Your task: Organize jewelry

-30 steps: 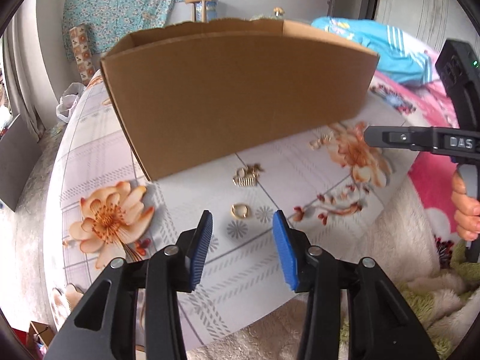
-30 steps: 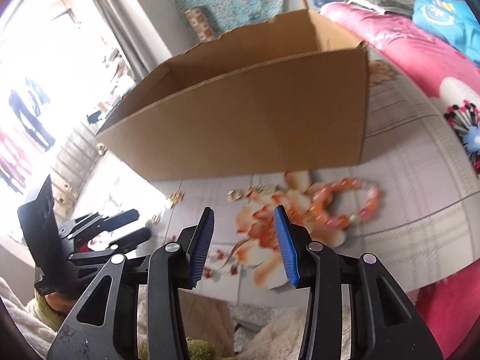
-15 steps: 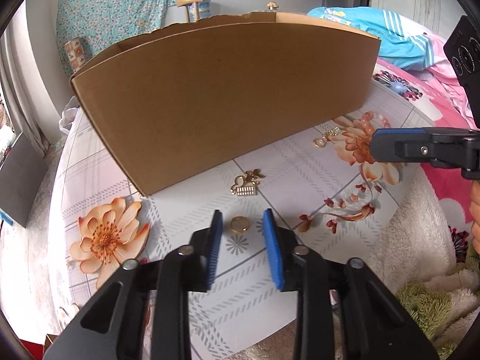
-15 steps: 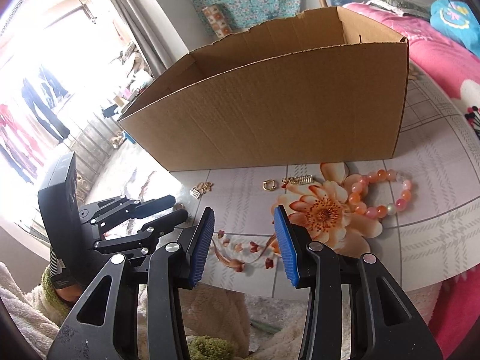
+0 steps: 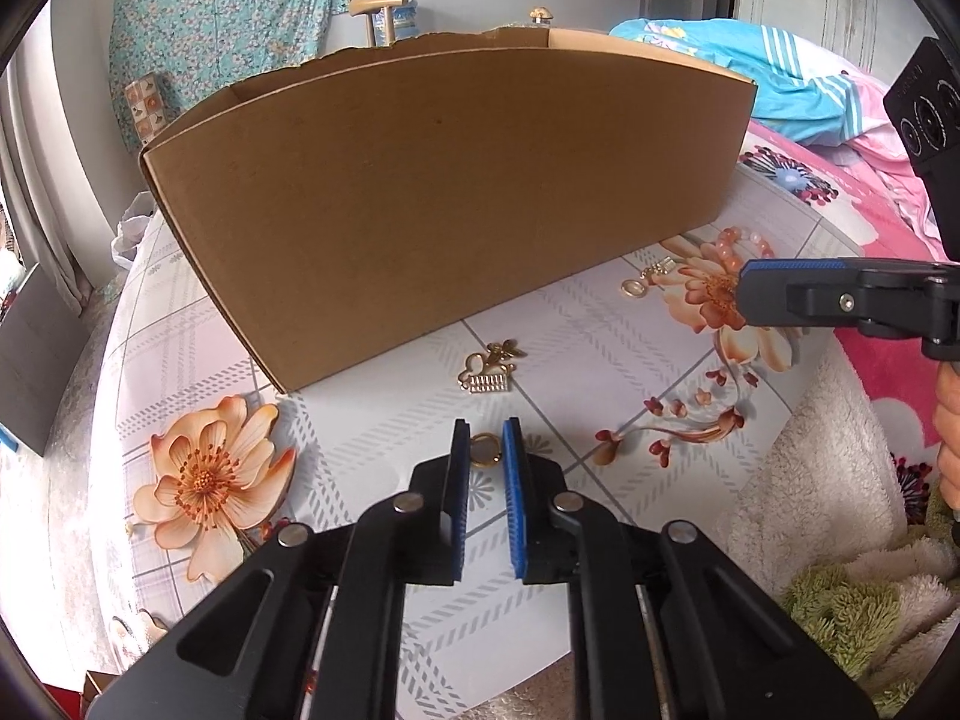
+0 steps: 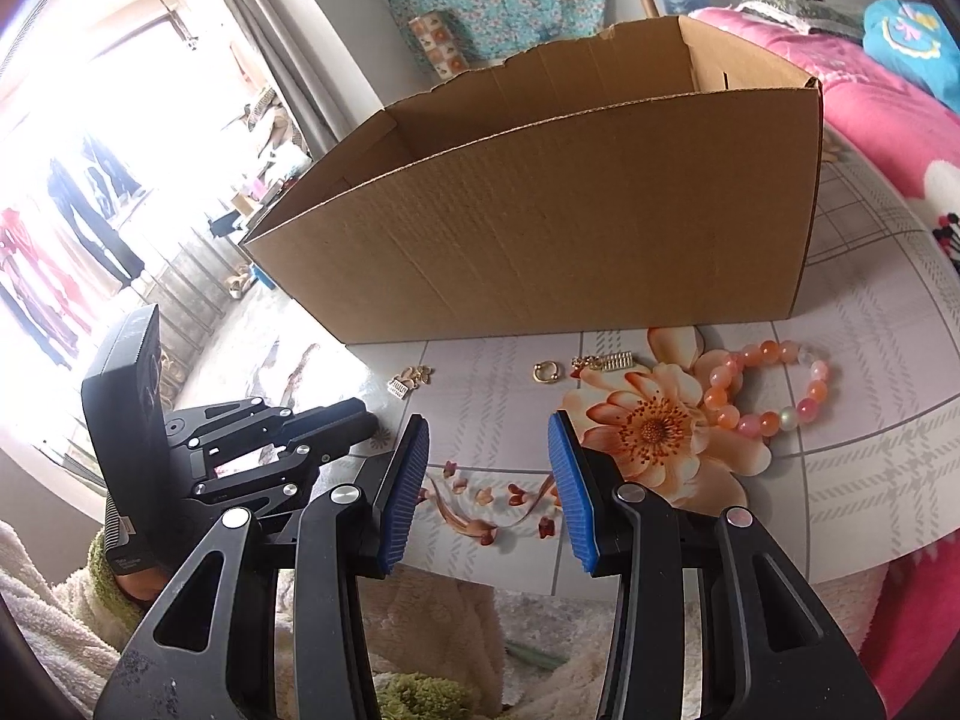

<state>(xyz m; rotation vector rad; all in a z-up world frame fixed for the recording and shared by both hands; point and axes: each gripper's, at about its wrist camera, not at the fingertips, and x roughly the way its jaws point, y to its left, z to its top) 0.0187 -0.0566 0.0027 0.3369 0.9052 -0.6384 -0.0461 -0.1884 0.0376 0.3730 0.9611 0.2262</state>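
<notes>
My left gripper (image 5: 486, 426) is shut on a small gold ring (image 5: 485, 451) that lies on the floral tabletop (image 5: 372, 438); the blue pads press on both its sides. Just beyond it lies a gold charm cluster (image 5: 489, 369). Further right are a second gold ring (image 5: 634, 288), a gold clasp (image 5: 660, 269) and a pink-orange bead bracelet (image 6: 768, 384). My right gripper (image 6: 489, 420) hangs open above the table's near edge with nothing between its pads. In the right wrist view the left gripper (image 6: 360, 417) shows at the left, low on the table.
A large open cardboard box (image 5: 444, 192) stands right behind the jewelry, its front wall close to the charms. Pink bedding (image 6: 888, 96) lies to the right. A fluffy white and green blanket (image 5: 840, 552) borders the table's near edge. A hand (image 5: 948, 438) holds the right gripper.
The left gripper's jaws have narrowed around the gold ring and now press on it. Both views show the box and table slightly shifted; the right gripper's opening is unchanged.
</notes>
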